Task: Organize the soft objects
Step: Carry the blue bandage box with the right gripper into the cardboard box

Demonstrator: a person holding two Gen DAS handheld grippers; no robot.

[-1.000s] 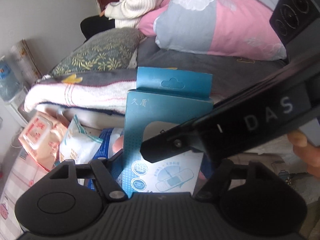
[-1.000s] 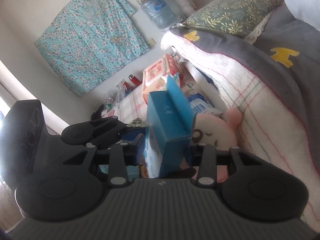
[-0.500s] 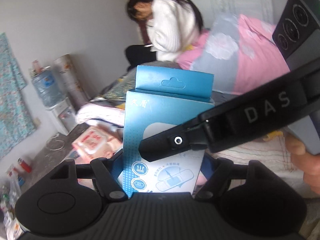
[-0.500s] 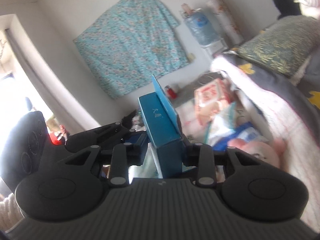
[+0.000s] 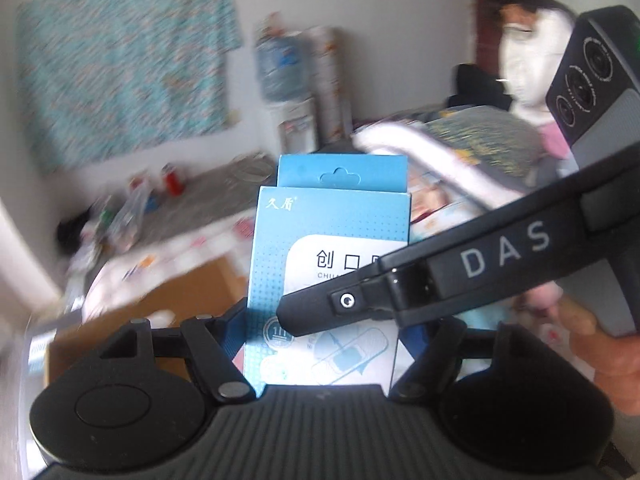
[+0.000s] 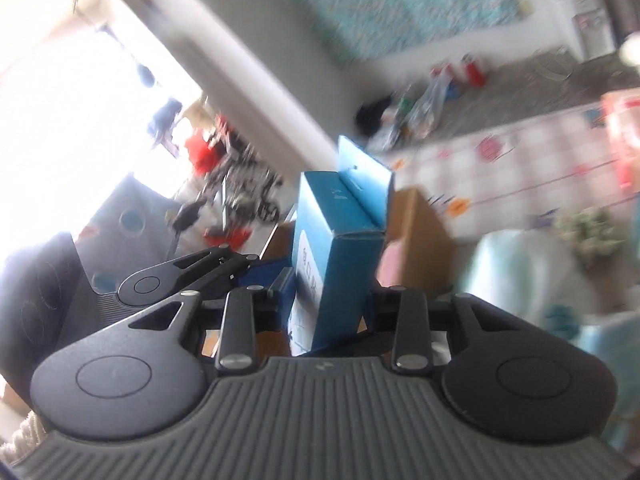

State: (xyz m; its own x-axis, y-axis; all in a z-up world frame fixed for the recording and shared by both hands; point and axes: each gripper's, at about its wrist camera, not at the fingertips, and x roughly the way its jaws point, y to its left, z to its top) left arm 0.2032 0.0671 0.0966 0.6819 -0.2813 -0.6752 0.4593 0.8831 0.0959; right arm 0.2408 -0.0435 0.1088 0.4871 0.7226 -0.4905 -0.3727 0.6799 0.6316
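A: Where is the blue box (image 5: 328, 248)?
B: It stands upright in the air, between both grippers, above a cardboard carton (image 5: 188, 292).
A: What does the left gripper (image 5: 324, 332) do?
B: It is clenched on the wide sides of the box.
A: And the right gripper (image 6: 328, 300)?
B: It grasps the narrow sides of the same box. Its finger (image 5: 460, 280) crosses the front of the box.

A lived-in home bedroom is showing here: a bed with a patterned pillow (image 5: 476, 136) is lying at two o'clock, a water dispenser (image 5: 290, 92) is standing at twelve, and a floral cloth (image 5: 120, 60) is hanging at ten.
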